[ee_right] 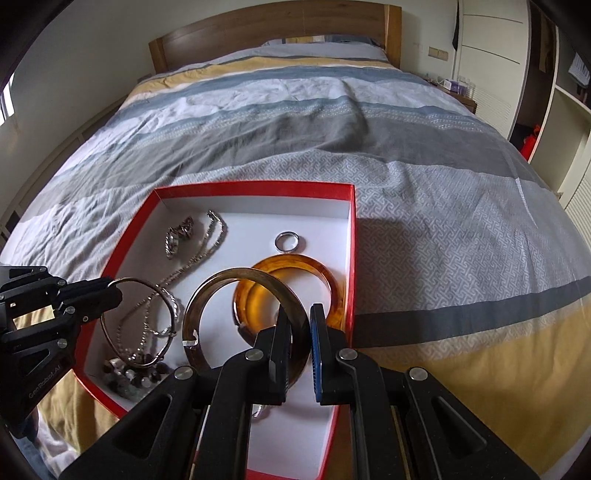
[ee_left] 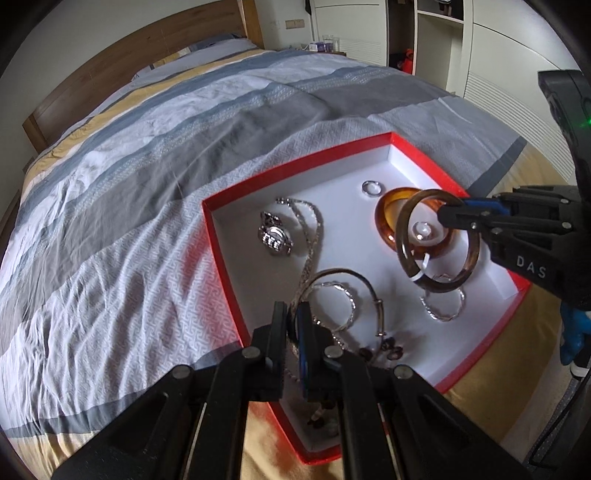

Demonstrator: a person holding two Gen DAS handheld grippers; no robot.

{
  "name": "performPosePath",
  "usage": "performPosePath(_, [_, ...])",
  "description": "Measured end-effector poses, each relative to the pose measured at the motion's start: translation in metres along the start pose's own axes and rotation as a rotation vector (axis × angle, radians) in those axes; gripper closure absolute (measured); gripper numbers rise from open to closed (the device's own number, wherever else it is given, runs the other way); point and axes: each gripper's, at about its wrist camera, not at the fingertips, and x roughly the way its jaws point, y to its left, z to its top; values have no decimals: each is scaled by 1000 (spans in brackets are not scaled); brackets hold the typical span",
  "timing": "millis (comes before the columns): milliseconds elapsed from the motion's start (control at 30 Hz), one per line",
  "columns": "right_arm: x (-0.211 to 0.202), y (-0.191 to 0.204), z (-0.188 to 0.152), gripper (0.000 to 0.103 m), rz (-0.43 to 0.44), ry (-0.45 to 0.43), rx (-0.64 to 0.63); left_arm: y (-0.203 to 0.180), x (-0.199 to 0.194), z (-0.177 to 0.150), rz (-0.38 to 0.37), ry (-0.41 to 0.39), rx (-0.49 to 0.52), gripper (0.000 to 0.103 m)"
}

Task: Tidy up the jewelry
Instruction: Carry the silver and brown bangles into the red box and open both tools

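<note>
A red box [ee_left: 295, 162] [ee_right: 258, 184] with a white inside lies on the bed. My left gripper [ee_left: 293, 310] [ee_right: 116, 291] is shut on a thin metal bangle [ee_left: 332, 272] [ee_right: 147, 282], held over the box's near corner. My right gripper [ee_left: 448, 210] [ee_right: 299, 317] is shut on a brown open bangle [ee_left: 402, 236] [ee_right: 207, 295], which hangs above an amber bangle [ee_left: 382, 221] [ee_right: 328, 280] lying in the box. Also in the box are a silver ring [ee_left: 371, 187] [ee_right: 286, 240], a watch [ee_left: 275, 236] [ee_right: 177, 236], a chain necklace [ee_left: 314, 240] [ee_right: 216, 229], twisted silver bangles [ee_left: 351, 299] and a beaded bracelet [ee_right: 136, 373].
The box rests on a striped grey, white and yellow bedcover [ee_left: 147, 184] [ee_right: 443, 240] near the foot of the bed. A wooden headboard [ee_right: 277, 29] stands at the far end. White wardrobe doors and shelves [ee_right: 554, 110] line the right side.
</note>
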Motion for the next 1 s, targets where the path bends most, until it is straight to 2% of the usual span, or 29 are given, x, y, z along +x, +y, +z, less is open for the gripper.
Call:
performPosePath(133, [7, 3, 0, 93, -13, 23, -37, 7, 12, -6, 2, 32, -20, 98])
performPosePath(533, [9, 7, 4, 91, -40, 56, -79, 8, 13, -8, -28, 45, -54, 97])
performPosePath(667, [3, 8, 3, 84, -31, 63, -63, 14, 0, -7, -58, 27, -78, 96])
performPosePath(767, [-4, 12, 2, 72, -42, 64, -63, 18, -16, -8, -76, 0, -95, 86])
performPosePath(900, [-25, 17, 1, 72, -38, 50, -47, 24, -45, -15, -91, -35, -124, 84])
performPosePath(1000, [-47, 23, -1, 72, -23, 29, -26, 33, -67, -27, -91, -54, -156, 76])
